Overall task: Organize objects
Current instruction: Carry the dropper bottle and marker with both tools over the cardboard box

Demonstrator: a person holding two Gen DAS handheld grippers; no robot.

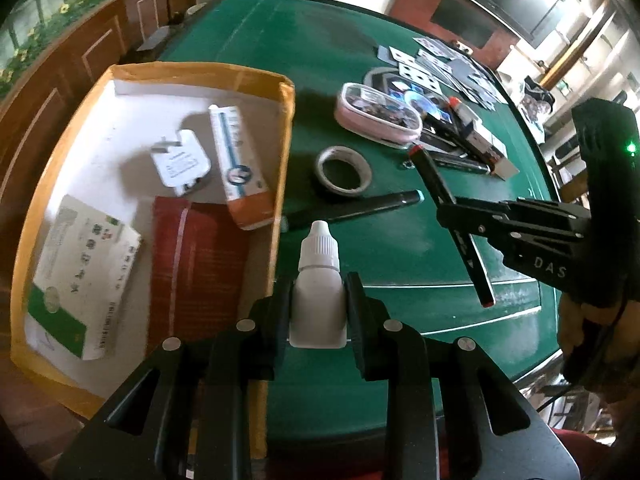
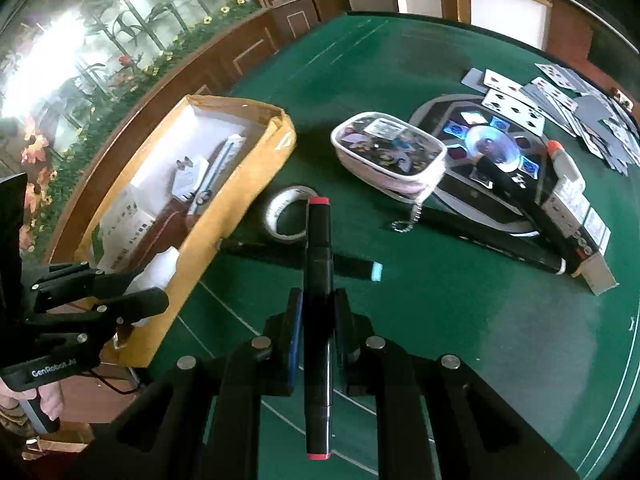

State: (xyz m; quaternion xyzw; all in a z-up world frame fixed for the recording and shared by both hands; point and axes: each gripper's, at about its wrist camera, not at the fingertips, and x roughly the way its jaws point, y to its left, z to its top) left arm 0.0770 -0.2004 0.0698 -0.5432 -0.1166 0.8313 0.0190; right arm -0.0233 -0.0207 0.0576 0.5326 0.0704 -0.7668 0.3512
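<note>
My left gripper (image 1: 318, 304) is shut on a small white dropper bottle (image 1: 319, 280), held upright above the green table beside the right wall of the cardboard box (image 1: 280, 184). My right gripper (image 2: 318, 320) is shut on a black marker with red ends (image 2: 318, 280), held above the table; the gripper also shows in the left wrist view (image 1: 460, 216). The box (image 2: 240, 184) holds a white charger (image 1: 180, 164), a long carton (image 1: 236, 160), a green-and-white carton (image 1: 80, 276) and a dark red packet (image 1: 196, 264).
On the green table (image 1: 392, 248) lie a tape roll (image 1: 344, 172), a black pen (image 1: 360, 206), a pink pouch (image 1: 378, 114), a black disc toy (image 2: 492, 148), a boxed marker (image 2: 572, 204) and scattered playing cards (image 2: 560, 100). Wooden panelling runs behind the box.
</note>
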